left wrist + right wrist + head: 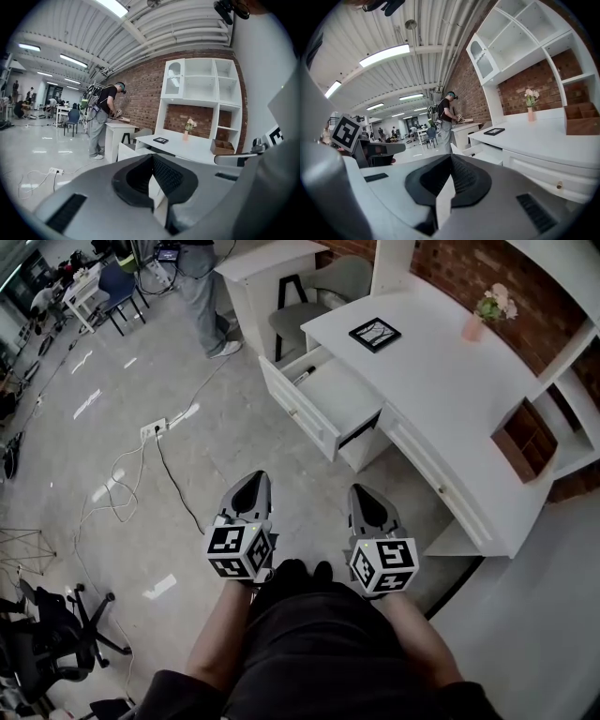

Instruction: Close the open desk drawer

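Observation:
The white desk [441, 390] stands at the upper right, and its left drawer [323, 399] is pulled out toward the floor. A small dark item [304, 376] lies at the drawer's far end. My left gripper [254, 482] and right gripper [365, 493] hover side by side over the floor, well short of the drawer front. Both are shut with nothing between the jaws. The left gripper view shows its gripper [153, 158] shut, the drawer [127, 151] beyond it. Past the shut jaws in the right gripper view [450, 157] the drawer [482, 151] shows too.
On the desk are a black picture frame [375, 334], a pink vase of flowers [486, 315] and a wooden box [527, 437]. A person [208, 296] stands by a white cabinet [272, 263] at the back. A power strip with cables [155, 429] lies on the floor at left.

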Demonstrator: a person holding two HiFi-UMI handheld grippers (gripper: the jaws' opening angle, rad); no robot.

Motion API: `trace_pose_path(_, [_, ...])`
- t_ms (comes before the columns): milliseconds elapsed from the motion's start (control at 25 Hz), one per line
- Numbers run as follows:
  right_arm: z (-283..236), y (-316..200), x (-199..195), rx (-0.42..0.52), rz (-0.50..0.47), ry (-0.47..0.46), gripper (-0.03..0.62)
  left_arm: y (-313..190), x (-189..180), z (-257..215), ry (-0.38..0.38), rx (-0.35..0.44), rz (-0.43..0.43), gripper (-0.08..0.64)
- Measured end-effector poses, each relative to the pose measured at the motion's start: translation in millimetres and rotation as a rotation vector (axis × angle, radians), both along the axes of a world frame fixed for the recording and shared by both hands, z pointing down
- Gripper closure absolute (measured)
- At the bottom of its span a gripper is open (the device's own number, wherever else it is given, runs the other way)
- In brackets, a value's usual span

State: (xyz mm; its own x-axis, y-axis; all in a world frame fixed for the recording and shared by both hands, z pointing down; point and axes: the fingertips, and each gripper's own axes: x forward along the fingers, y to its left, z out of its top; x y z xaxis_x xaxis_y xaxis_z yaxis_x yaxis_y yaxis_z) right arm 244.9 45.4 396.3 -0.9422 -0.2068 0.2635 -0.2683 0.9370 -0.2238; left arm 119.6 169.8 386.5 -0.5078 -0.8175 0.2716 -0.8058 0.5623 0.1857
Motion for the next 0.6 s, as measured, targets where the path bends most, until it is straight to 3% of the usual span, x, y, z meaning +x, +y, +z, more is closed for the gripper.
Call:
trace_pose_path(160, [3, 1, -9, -0.006, -0.022, 0.004, 0.588, 10, -7, 0, 0.010, 0.018, -0.037, 0.551])
trace_pose_path(600, [22, -4, -67, -0.026, -0.045, 0.048, 0.588, 9, -57, 24, 0.054, -0.035, -0.049, 0.551])
